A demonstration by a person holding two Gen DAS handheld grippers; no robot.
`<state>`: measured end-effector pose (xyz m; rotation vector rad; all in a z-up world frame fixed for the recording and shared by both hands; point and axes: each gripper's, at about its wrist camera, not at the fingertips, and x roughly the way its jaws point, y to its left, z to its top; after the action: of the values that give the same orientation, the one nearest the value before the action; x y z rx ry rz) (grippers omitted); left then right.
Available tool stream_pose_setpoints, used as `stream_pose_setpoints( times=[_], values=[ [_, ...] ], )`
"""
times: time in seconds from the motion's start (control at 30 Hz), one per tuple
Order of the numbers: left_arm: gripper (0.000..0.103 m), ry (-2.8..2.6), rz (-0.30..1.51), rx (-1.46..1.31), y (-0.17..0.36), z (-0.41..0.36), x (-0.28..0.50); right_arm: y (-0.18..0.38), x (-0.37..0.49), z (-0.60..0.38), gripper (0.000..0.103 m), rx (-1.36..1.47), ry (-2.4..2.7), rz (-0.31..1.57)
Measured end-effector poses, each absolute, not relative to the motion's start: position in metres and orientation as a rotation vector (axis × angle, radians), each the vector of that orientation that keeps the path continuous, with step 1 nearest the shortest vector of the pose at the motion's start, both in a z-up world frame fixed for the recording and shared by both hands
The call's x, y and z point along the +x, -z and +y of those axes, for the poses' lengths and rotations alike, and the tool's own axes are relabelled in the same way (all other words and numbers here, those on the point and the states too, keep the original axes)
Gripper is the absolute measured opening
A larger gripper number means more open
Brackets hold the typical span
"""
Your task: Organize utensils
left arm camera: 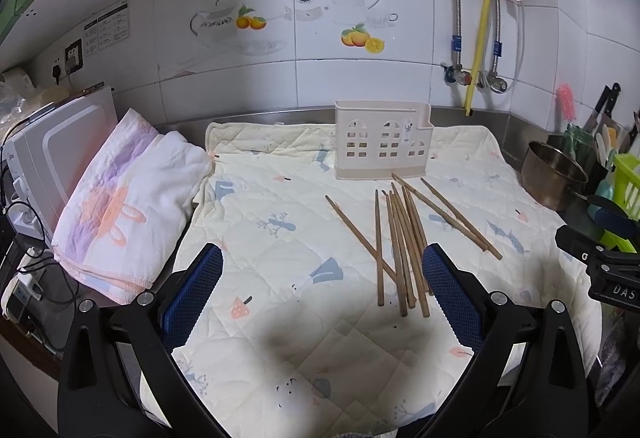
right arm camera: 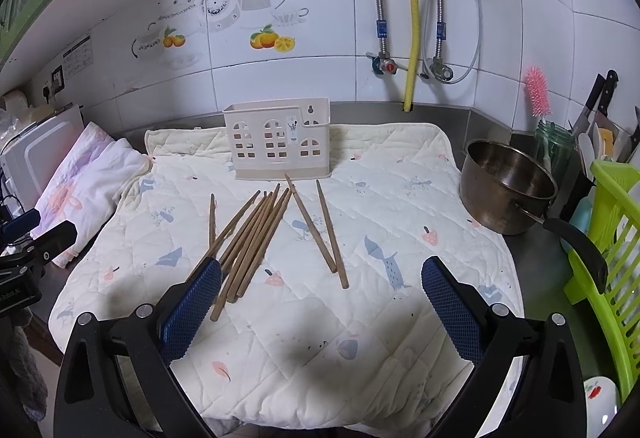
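Chopsticks (left arm camera: 404,242) fill the left wrist view: wooden sticks lying loose on the quilted mat (left arm camera: 280,222) that covers the worktop, most of them in a rough bundle, two more fanned off to the right. Just beyond their far tips stands the cream utensil holder (left arm camera: 382,139), apparently empty. The sticks look light, stiff and thin, likely to roll or pivot if pinched at an end, so a hold near mid-length across one or two should be steadier. The left gripper (left arm camera: 322,294) hangs above the mat with its blue-padded fingers (left arm camera: 192,294) spread wide, holding nothing; the bundle's near ends lie just beside the right-hand pad.

From the right wrist, the same bundle (right arm camera: 248,242) lies left of centre, the separate pair (right arm camera: 324,230) in the middle. The right gripper (right arm camera: 322,298) is likewise wide apart and empty, its left pad overlapping the bundle's near ends in the picture. A steel pot (right arm camera: 504,185) sits off the mat to the right.
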<state>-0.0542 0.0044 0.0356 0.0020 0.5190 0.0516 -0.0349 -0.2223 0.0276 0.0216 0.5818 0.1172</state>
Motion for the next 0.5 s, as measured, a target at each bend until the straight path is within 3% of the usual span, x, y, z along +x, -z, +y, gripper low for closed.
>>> stream_pose_setpoints(
  times=[0.5],
  values=[
    [0.098, -0.057, 0.518, 0.003, -0.037, 0.0042, -0.0547, -0.0274, -0.0361, -0.2221, 0.097, 0.023, -0.118, 0.581]
  ],
)
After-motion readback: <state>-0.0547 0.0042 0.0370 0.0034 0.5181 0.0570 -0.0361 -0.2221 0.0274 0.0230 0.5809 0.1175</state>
